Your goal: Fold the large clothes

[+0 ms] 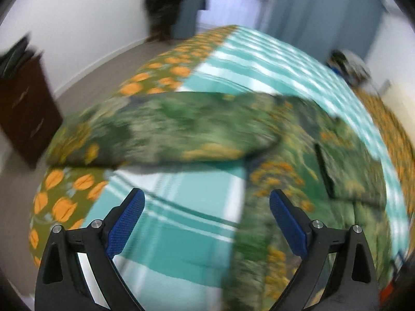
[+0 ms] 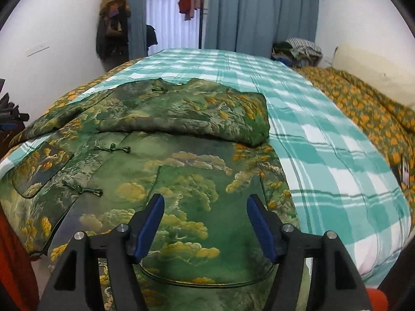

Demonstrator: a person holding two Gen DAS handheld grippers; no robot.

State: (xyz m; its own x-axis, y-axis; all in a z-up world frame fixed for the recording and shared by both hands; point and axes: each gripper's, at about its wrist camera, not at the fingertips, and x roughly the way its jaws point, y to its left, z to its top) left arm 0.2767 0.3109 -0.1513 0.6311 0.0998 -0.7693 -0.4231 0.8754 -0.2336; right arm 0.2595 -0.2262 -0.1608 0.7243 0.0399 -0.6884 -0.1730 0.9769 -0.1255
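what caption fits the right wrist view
Open right claw above a green patterned jacket, partly folded on a checked bedspread.

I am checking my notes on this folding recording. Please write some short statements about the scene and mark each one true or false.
1. The green jacket lies on a bed with a teal checked sheet. True.
2. The right gripper is clamped on the jacket's hem. False: its jaws stand apart above the cloth and hold nothing.
3. One sleeve is folded across the jacket's upper part. True.
4. The left gripper holds a sleeve. False: its jaws are wide open and empty.
5. Blue-grey curtains hang behind the bed. True.
6. The jacket closes with a zip. False: knotted cord fastenings show along the front.
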